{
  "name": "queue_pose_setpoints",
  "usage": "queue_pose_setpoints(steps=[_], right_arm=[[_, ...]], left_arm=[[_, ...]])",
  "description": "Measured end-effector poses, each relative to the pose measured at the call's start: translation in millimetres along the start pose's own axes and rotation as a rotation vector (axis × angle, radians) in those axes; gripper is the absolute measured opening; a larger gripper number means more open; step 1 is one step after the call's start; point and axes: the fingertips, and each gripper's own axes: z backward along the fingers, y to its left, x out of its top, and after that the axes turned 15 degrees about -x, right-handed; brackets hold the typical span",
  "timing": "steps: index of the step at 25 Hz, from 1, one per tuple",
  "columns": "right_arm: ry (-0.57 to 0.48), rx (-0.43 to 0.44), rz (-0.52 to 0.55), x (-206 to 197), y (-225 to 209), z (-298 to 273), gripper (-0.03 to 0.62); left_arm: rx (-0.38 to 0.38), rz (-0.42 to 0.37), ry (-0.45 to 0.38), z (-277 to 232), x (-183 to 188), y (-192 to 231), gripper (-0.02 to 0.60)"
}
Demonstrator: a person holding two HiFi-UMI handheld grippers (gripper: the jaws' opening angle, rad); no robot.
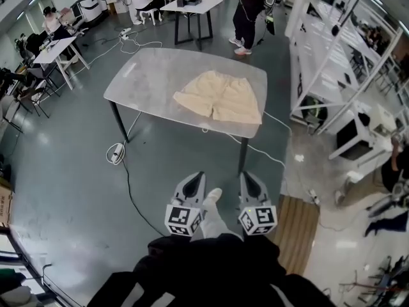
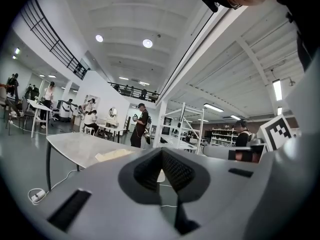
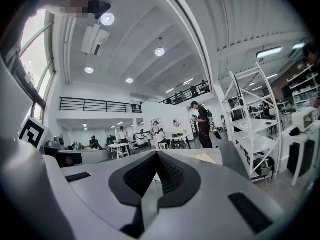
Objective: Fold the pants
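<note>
Left gripper (image 1: 196,178) and right gripper (image 1: 249,176) hang side by side over the floor (image 1: 70,171), jaws pressed together, nothing between them. Pants (image 1: 220,96) lie flat on the table (image 1: 147,75), toward its right end, well ahead.

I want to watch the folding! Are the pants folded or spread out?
Spread out: the pants lie flat on the table, waistband and both legs showing, no fold.
</note>
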Motion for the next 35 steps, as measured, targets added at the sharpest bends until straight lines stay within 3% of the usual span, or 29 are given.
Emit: queue_pose_setpoints(steps=[11,20,26,35], right_arm=[[-0.004,-0.083,-0.03,31.6,-23.2,-168.5,0.003],[0.003,-0.146,-0.048,47.5,-69.3,-289.1,0.003],[0.001,-0.178,-0.054,58.2,-91.9,-342.1,0.003],[0.049,-0.268,-0.084,45.7,-114.9,-377.7,0.003]], left_arm=[[-0.066,-0.031,0.03,-129.4,49.5,124.6,0.002],[-0.131,-0.043,0.07,-254.9,72.6,196.7,0.002],[-0.173,-0.043,0.107,-316.5,74.5,225.3,0.002],[-0.272,-0.069,0.188,-377.1,68.9,245.8,0.002]])
